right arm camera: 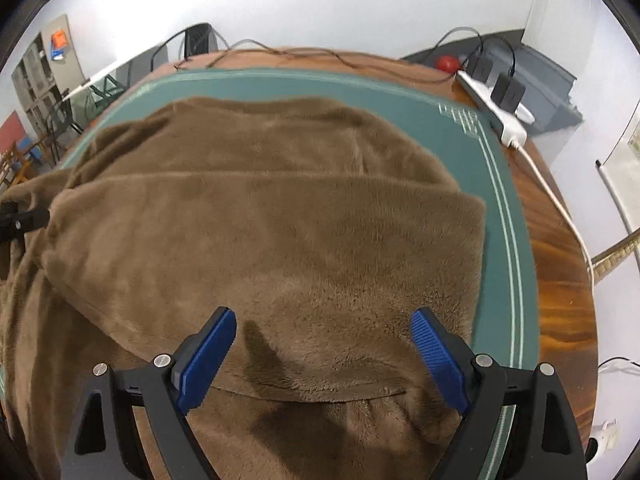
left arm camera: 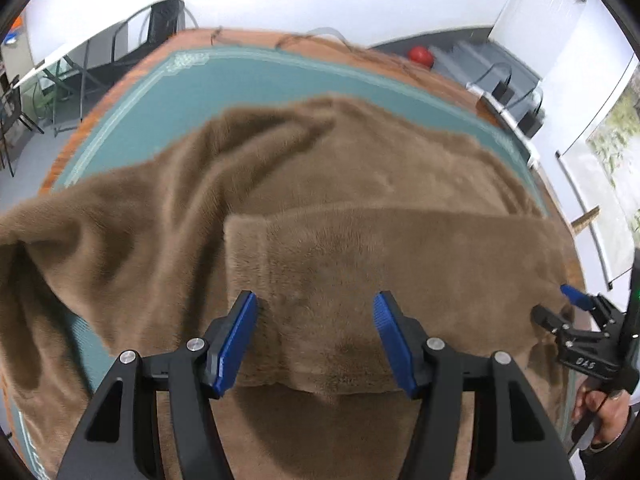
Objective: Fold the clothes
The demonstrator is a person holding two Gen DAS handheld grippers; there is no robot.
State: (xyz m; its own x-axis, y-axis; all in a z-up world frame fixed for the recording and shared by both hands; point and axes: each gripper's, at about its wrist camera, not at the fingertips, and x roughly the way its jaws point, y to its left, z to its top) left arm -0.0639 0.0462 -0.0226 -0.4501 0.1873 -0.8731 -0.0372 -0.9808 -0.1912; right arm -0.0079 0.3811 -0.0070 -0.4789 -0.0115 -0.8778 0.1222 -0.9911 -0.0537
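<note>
A brown fleece garment (left arm camera: 320, 184) lies spread over the green mat (left arm camera: 248, 80), with a folded flap (left arm camera: 392, 264) laid across its near part. My left gripper (left arm camera: 316, 320) hovers open just above that flap's left end, nothing between its blue pads. In the right wrist view the same garment (right arm camera: 260, 208) fills the middle, and my right gripper (right arm camera: 324, 340) stands open over the flap's near hem (right arm camera: 312, 394). The right gripper (left arm camera: 560, 304) also shows at the right edge of the left wrist view, held by a hand (left arm camera: 600, 412). The garment's left part hangs rumpled off the mat.
The mat lies on a round wooden table (right arm camera: 560, 264). A white power strip (right arm camera: 496, 108) with black plugs and a cable sits at the far right; thin cords (right arm camera: 280, 54) run along the far edge. A red ball (left arm camera: 420, 56), chairs (left arm camera: 160, 20) and shelving stand beyond the table.
</note>
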